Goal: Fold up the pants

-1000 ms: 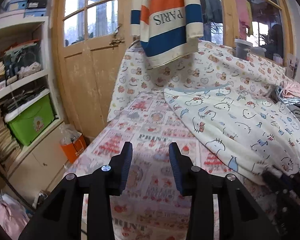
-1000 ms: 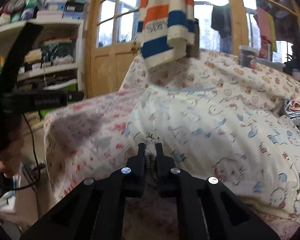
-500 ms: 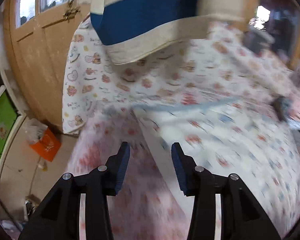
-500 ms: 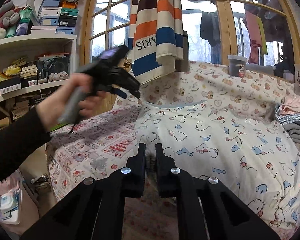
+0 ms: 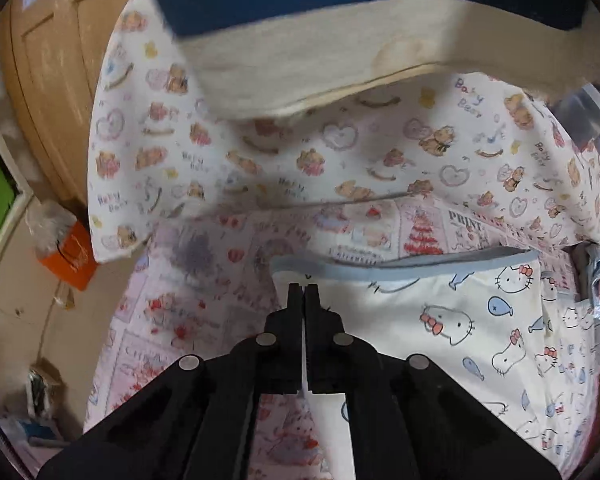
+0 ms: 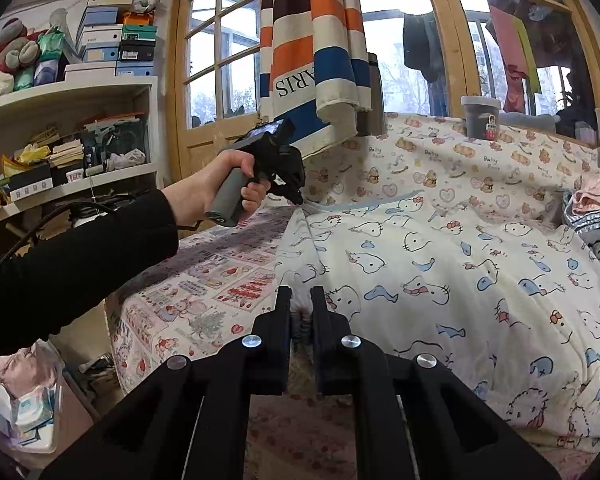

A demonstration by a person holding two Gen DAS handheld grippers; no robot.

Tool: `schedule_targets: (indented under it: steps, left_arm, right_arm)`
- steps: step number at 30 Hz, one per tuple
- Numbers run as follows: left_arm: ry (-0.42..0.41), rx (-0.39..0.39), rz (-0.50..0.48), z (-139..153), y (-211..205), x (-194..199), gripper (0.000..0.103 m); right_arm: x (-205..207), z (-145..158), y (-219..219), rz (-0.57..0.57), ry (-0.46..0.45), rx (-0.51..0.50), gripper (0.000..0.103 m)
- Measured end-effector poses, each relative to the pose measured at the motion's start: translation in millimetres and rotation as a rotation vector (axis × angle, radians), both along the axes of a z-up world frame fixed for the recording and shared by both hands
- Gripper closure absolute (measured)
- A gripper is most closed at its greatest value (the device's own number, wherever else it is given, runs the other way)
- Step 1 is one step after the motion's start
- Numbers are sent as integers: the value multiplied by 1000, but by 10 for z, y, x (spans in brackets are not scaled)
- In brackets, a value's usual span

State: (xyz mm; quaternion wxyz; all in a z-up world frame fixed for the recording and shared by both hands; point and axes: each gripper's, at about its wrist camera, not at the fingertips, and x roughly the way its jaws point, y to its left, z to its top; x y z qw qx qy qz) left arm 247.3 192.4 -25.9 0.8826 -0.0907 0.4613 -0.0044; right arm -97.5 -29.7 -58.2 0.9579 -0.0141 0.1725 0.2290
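The pants (image 6: pixel 440 276) are white with a cat and whale print and a light blue waistband (image 5: pixel 400 266). They lie spread on the patterned bed cover (image 6: pixel 204 280). My left gripper (image 5: pixel 304 290) is shut on the pants at the left end of the waistband; it shows in the right wrist view (image 6: pixel 296 196) at the far corner of the pants. My right gripper (image 6: pixel 300 300) is shut on the near left edge of the pants.
A striped towel (image 6: pixel 316 52) hangs above the far end, just over my left gripper. A bear-print sheet (image 5: pixel 300 160) covers the back. Folded clothes (image 6: pixel 596 224) lie at the right. Shelves (image 6: pixel 68 140) and a wooden door (image 5: pixel 52 92) stand at the left.
My left gripper moved forward across the bed to the waistband corner and shut on it. My right gripper stays shut on the near edge.
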Motion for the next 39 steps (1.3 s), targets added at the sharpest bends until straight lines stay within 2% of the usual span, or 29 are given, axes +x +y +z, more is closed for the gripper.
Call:
schedule_targets:
  steps: [5, 10, 13, 20, 29, 32, 39]
  left_arm:
    - [-62, 46, -32, 241, -175, -14, 103]
    - [-132, 48, -80, 583, -491, -25, 103]
    - [-178, 72, -129, 791, -814, -53, 103]
    - [-218, 80, -219, 1085, -1694, -19, 103]
    - [-213, 62, -347, 1067, -2966, 45, 103]
    - [-210, 91, -402, 990, -3439, 27, 103]
    - [-168, 100, -487, 760, -4339, -24, 103]
  right_arm:
    - [-46, 58, -70, -10, -34, 22, 94]
    - [-124, 103, -193, -33, -52, 65, 94]
    - [-230, 132, -277, -65, -88, 62, 94]
    - [-442, 165, -558, -135, -135, 62, 94]
    - [-586, 155, -1174, -292, -183, 64, 94]
    - [-649, 131, -1348, -333, -193, 59, 94]
    - [-698, 51, -1676, -400, -175, 70, 94]
